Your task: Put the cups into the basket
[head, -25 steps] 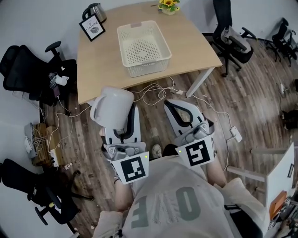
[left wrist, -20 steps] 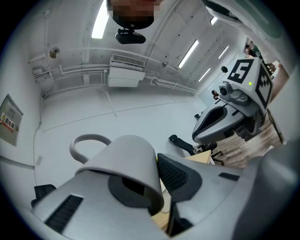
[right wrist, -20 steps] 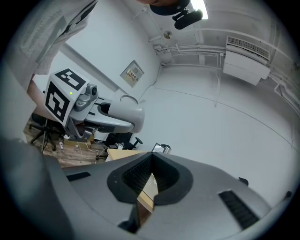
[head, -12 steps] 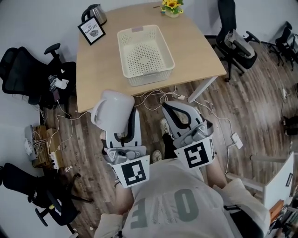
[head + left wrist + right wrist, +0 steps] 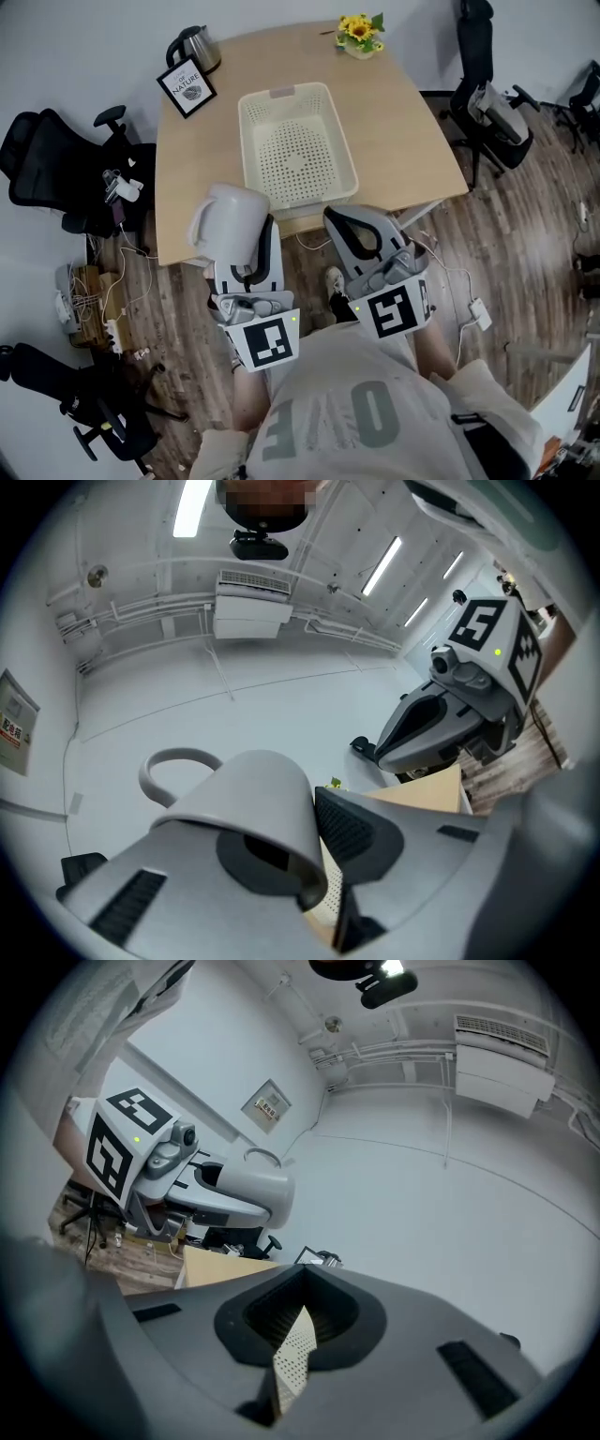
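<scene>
White handled cup [image 5: 228,221], tilted in the left gripper [image 5: 286,808], hangs at the wooden table's [image 5: 403,141] near edge. A cream perforated plastic basket [image 5: 281,92] sits upright at the table's centre.

A table, chairs and wires in a room

The big light brown wooden table [image 5: 412,122] stands on a dark wood floor [image 5: 525,253]. At its far left corner sits a shiny silver kettle [image 5: 194,45], and just beside it a small sign in a black frame [image 5: 184,85] leans back. A little pot of yellow flowers [image 5: 360,34] is at the far edge. Black office chairs wait on the left [image 5: 56,169] and on the right [image 5: 492,94]. White wires [image 5: 89,300] lie tangled on the floor by the left wall.
</scene>
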Tool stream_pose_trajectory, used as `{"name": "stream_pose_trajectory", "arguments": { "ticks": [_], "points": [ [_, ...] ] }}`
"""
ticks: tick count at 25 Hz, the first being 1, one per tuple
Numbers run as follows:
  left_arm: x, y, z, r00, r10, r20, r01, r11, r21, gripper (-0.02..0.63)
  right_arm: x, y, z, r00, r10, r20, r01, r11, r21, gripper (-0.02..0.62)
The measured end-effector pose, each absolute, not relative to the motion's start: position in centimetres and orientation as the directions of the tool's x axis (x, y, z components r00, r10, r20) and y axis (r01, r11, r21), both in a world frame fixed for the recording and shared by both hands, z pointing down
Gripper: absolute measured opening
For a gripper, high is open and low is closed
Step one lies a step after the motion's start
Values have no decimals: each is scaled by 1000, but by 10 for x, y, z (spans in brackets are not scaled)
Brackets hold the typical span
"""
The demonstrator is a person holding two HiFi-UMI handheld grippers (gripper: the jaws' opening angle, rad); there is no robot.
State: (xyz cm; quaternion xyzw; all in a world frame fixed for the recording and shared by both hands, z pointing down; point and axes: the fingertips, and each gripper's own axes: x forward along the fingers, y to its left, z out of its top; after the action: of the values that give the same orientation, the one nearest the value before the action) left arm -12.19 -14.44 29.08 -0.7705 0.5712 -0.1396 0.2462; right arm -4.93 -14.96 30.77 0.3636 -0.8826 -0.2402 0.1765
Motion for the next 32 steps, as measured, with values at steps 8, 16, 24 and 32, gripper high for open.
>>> {"name": "stream_pose_trajectory", "arguments": {
  "ticks": [8, 16, 24, 32],
  "points": [
    [-103, -216, 285, 279, -960, -39, -800, -210, -563, 63, -29, -218, 309, -689, -710, 146, -537, 636, 554, -2],
    [-80, -267, 286, 272, -962, -32, -784, -202, -587, 63, -16, -268, 314, -718, -686, 121, -523, 646, 556, -2],
    [-83, -295, 280, 280, -959, -43, -783, -202, -588, 63, -27, -294, 316, -725, -676, 131, -513, 657, 553, -2],
    [-111, -333, 270, 291, -955, -64, -793, -203, -574, 63, -47, -331, 310, -699, -701, 142, -523, 636, 568, -2]
  ]
}}
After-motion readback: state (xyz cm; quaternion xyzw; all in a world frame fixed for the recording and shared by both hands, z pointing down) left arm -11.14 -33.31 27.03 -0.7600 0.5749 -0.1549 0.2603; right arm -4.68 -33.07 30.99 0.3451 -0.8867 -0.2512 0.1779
